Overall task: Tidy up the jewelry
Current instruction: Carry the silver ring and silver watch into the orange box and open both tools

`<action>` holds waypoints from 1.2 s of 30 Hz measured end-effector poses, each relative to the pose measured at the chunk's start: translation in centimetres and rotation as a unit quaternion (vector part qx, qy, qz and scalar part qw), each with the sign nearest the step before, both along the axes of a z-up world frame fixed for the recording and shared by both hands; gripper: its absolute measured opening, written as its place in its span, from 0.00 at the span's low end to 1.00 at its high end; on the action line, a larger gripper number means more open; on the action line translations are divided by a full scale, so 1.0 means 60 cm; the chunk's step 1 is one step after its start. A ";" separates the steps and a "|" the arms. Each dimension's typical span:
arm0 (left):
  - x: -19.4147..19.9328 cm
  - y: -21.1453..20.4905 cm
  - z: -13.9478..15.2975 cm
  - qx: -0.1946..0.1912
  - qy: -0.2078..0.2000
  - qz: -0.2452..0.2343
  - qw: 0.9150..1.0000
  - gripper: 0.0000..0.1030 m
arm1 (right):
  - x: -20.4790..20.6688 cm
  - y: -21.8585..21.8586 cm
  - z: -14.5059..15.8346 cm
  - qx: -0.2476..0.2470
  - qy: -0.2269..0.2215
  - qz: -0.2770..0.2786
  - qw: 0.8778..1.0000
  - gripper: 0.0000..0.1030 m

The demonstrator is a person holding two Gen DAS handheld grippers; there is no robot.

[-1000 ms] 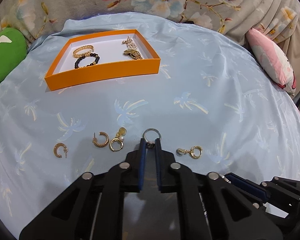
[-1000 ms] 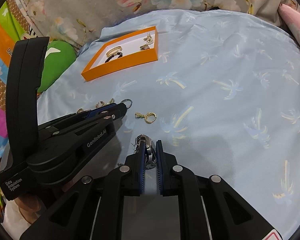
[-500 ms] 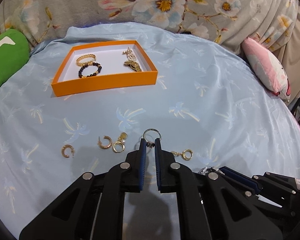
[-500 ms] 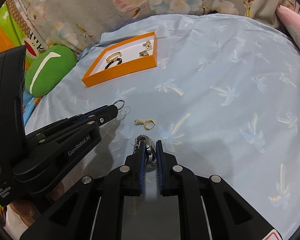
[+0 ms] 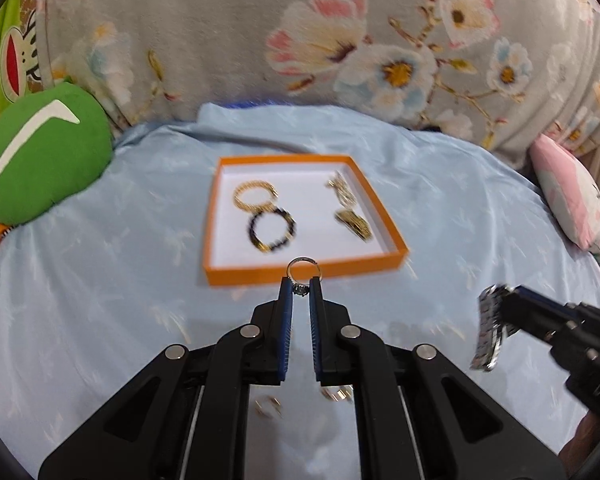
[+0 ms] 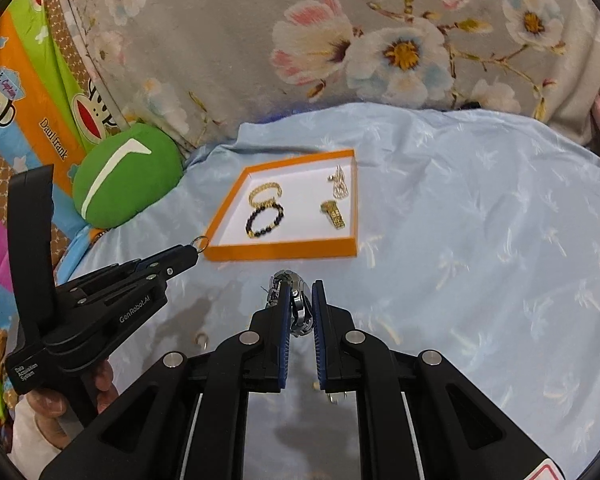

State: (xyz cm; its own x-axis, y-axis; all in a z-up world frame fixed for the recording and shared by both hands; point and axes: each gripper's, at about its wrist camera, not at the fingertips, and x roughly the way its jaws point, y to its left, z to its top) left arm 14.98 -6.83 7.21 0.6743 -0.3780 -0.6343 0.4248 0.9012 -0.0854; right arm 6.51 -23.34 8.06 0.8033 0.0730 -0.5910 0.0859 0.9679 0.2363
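Carrying ring [image 5: 302, 270] in left gripper [image 5: 300, 289], jaws pinching setting; right gripper [image 6: 300, 300] jaws clamp silver watch [image 6: 298, 304], both short of orange tray [image 5: 384, 220]. We risk ring slipping onto bedsheet [image 5: 100, 300]: thin grip.

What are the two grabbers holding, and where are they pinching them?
The left gripper pinches a silver ring by its stone end, the band sticking out. The right gripper clamps a silver watch sideways, around its case and band.

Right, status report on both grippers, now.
Left gripper shut on silver ring, just short of orange tray. Right gripper shut on silver watch. Path unobstructed.
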 end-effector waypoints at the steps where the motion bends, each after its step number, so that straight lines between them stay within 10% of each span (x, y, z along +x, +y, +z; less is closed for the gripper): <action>1: 0.015 0.003 0.004 -0.002 0.001 0.003 1.000 0.07 | 0.018 -0.004 0.006 0.003 -0.005 0.002 1.000 0.10; 19: 0.264 -0.071 -0.048 0.032 0.047 0.025 0.998 0.08 | 0.336 -0.037 -0.070 0.026 0.050 0.028 0.998 0.10; 36: 0.298 -0.052 -0.110 0.033 0.056 0.043 0.997 0.10 | 0.391 -0.031 -0.121 -0.016 0.075 0.024 0.997 0.12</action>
